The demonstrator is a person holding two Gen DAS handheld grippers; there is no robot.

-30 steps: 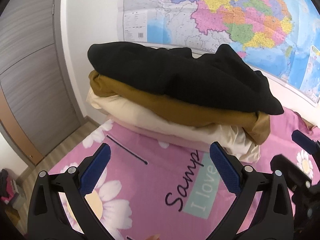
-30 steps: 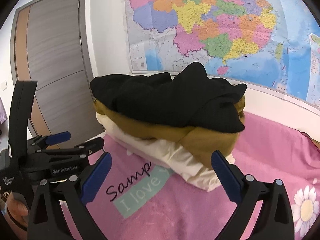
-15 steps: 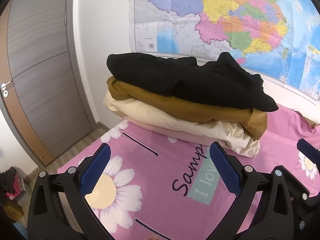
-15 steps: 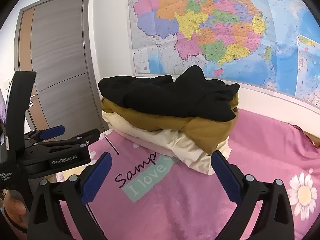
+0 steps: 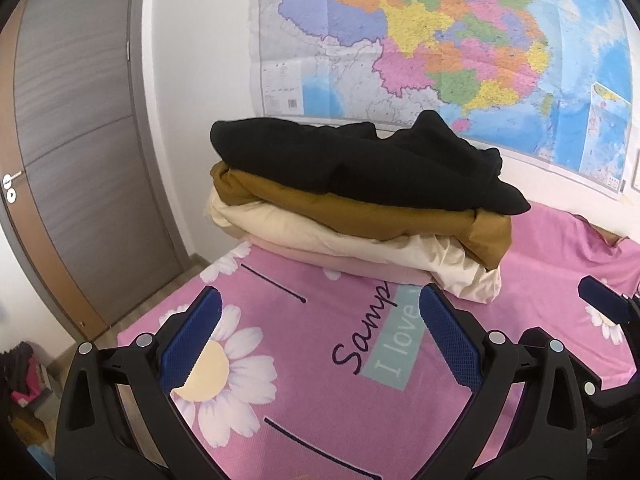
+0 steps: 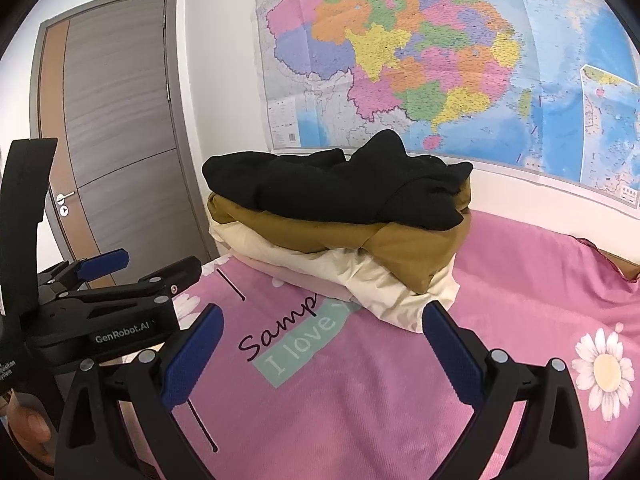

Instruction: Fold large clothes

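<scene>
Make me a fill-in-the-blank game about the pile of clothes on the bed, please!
1. The top garment on the pile is colored ____.
2. Right under the black garment lies a ____ one.
3. On the wall behind the pile hangs a big ____.
4. Both the left gripper and right gripper are ____ and hold nothing.

Missing words: black; brown; map; open

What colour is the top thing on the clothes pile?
Black garment, clearest in the right wrist view.
</scene>
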